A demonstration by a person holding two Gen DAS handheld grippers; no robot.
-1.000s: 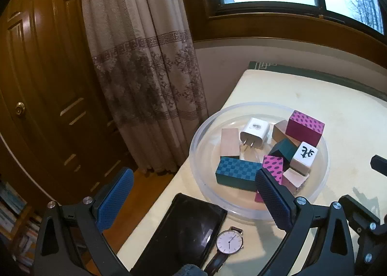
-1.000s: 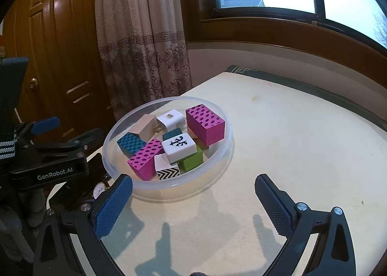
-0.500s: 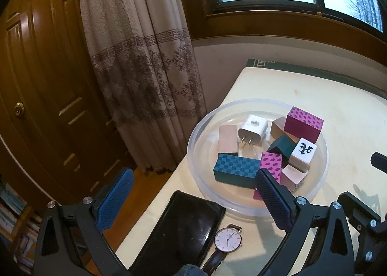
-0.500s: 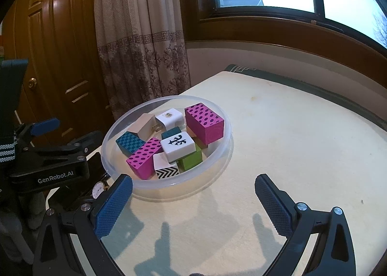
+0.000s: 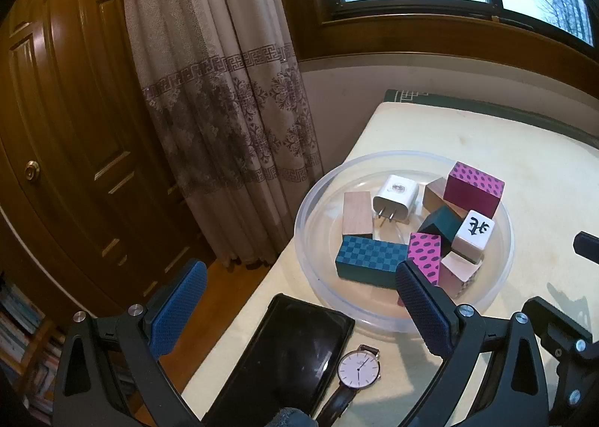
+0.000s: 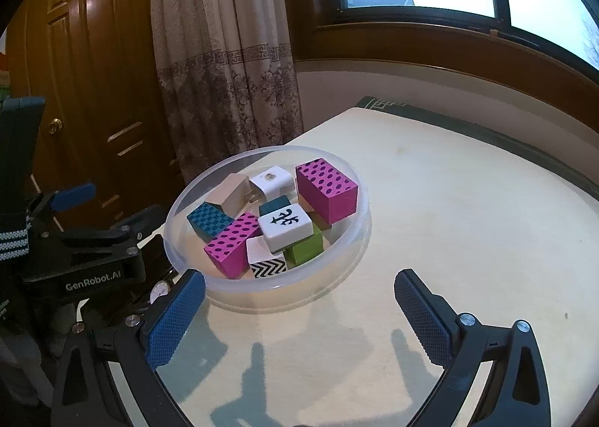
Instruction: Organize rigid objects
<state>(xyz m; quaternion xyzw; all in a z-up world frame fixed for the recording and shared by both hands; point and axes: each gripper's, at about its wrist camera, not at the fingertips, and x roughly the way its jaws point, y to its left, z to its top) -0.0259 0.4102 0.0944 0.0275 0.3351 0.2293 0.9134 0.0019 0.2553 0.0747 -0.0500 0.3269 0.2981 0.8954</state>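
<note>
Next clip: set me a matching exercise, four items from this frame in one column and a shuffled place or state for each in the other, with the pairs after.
Items
1. white charger plug
2. wristwatch
3. phone
4. left claw

Places or states
A. lying dark-screened near the table edge, next to the bowl
B. open, holding nothing
C. inside the clear bowl among the patterned blocks
D. on the table beside the phone, outside the bowl

Pairs: 1-C, 2-D, 3-A, 4-B
</note>
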